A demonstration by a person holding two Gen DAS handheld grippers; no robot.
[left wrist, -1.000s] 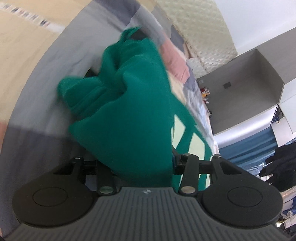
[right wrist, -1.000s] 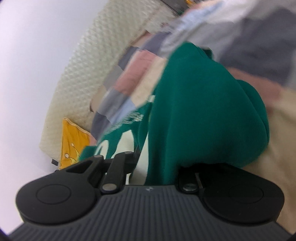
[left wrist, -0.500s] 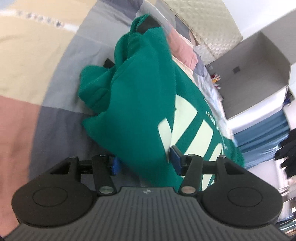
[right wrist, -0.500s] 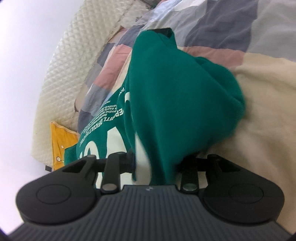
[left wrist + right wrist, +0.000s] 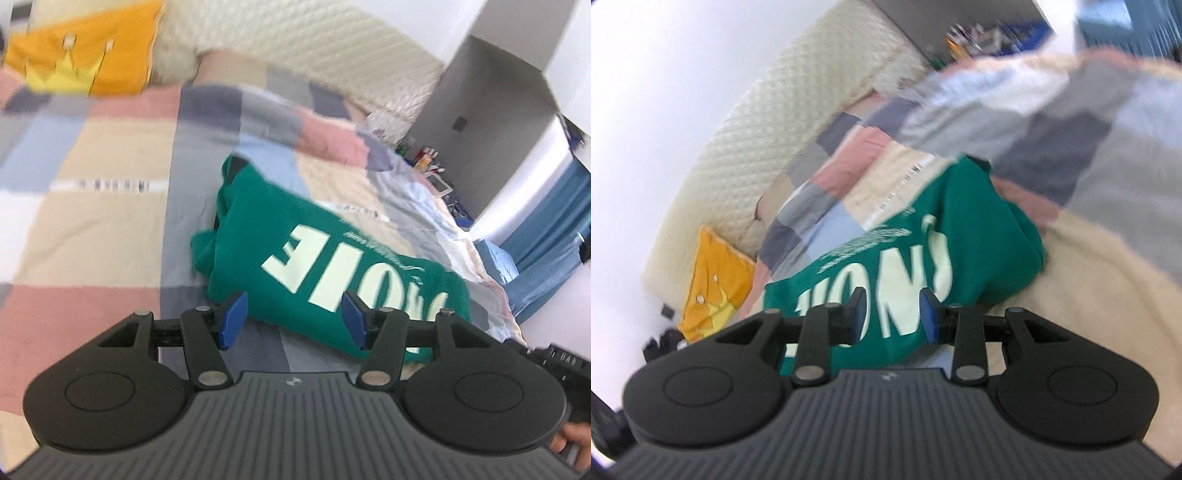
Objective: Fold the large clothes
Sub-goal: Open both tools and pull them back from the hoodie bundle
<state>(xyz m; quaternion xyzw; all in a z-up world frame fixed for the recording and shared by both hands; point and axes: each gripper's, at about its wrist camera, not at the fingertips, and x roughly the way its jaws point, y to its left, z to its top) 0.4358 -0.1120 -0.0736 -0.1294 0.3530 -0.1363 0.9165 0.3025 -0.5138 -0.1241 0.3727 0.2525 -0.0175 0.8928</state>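
Behind right claw [image 5: 891,314], sweatshirt [image 5: 979,236] lettering blurred, part-hidden

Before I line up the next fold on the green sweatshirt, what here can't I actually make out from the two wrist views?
- Green sweatshirt, left wrist view: its near edge is hidden behind the left gripper.
- Right wrist view: the sweatshirt's near edge sits behind the right gripper; motion blur smears the print.
- Small print above the large letters: too small and blurred in both views.
- Sleeves: tucked under, not visible.
- Items on the far shelf: too small.
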